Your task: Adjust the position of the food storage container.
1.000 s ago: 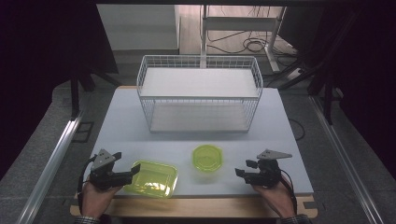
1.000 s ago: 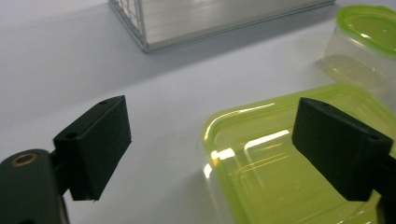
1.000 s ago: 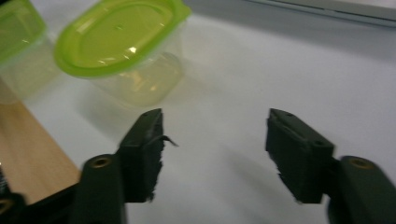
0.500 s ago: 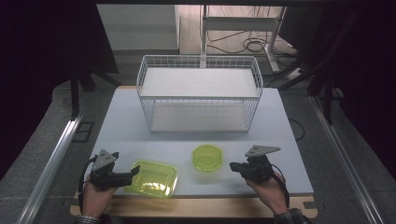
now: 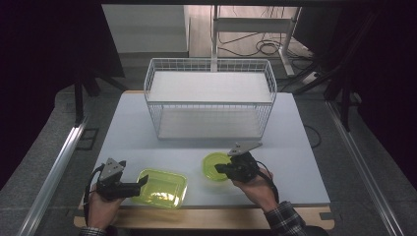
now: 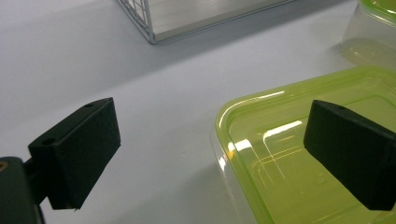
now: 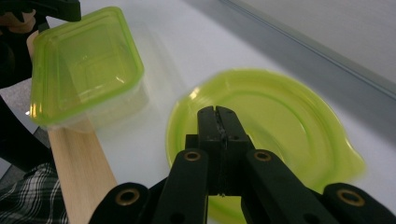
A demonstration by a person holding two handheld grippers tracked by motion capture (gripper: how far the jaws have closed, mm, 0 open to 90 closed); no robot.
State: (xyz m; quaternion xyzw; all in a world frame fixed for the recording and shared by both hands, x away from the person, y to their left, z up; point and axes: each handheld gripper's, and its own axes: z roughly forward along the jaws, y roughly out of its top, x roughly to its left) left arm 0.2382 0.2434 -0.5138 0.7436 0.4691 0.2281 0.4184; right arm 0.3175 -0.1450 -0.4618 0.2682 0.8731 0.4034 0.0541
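Left claw (image 5: 142, 181) spread wide, one jaw outside the tub (image 5: 161, 188) on bare worktop (image 5: 295, 147), the other over the tub's inside; its near-left rim sits between them, not yet pinched. The tub lies at the worktop's front edge, left of centre: clear walls, green rim, open and empty. We judge it light thin plastic, stiff at the rim but flexible in the walls, glossy and likely slippery. Best hold would be the rim, one jaw inside and one outside, squeezed gently so the wall does not buckle.

Just right of the tub, apart from it, lies the lid (image 5: 216, 166), a round green disc flat on the worktop. Right claw (image 5: 219, 169) hangs over it, jaws pressed together and holding nothing; we cannot tell whether the tips touch it. We judge the lid thin, light and hard to lift flat, so we would take its edge.

Behind both, well apart, stands an empty wire basket (image 5: 210, 101).
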